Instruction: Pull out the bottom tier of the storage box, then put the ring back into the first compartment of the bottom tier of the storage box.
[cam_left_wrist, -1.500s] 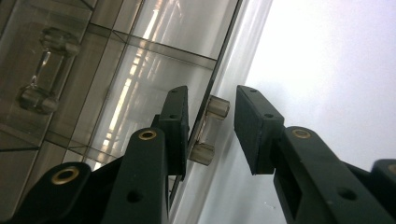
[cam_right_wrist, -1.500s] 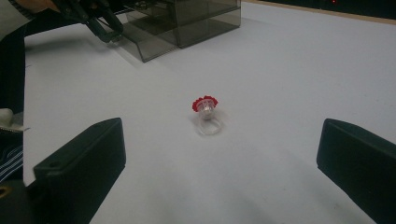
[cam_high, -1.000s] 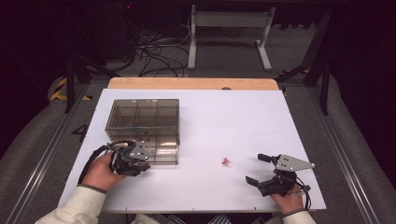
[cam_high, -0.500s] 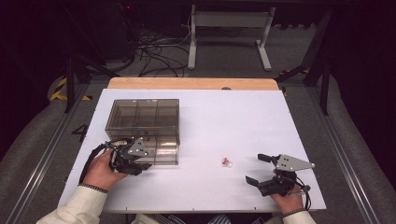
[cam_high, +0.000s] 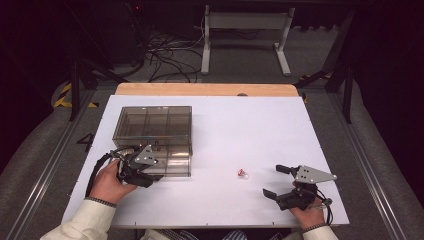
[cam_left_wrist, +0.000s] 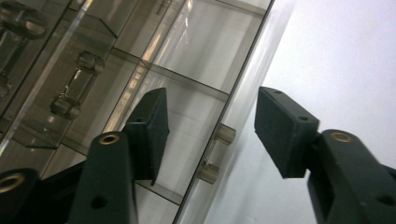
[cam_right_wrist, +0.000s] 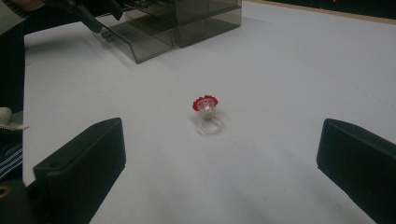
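Left gripper (cam_high: 150, 167) at table's (cam_high: 240, 130) 8 o'clock, jaws apart, straddling the near edge of the smoky clear compartment box (cam_high: 155, 137). Small clear ring with red top (cam_high: 242, 173) lies alone near 6 o'clock. Right gripper (cam_high: 277, 181) at 4 o'clock, jaws spread wide, empty, pointed at the ring.

One white bench (cam_high: 240, 130) carries one smoky clear compartment box (cam_high: 154, 140) and one small clear ring with a red top (cam_high: 243, 173). Two claws are present, one per hand: the left claw (cam_high: 156, 171) and the right claw (cam_high: 273, 181). Each has two black jaws.
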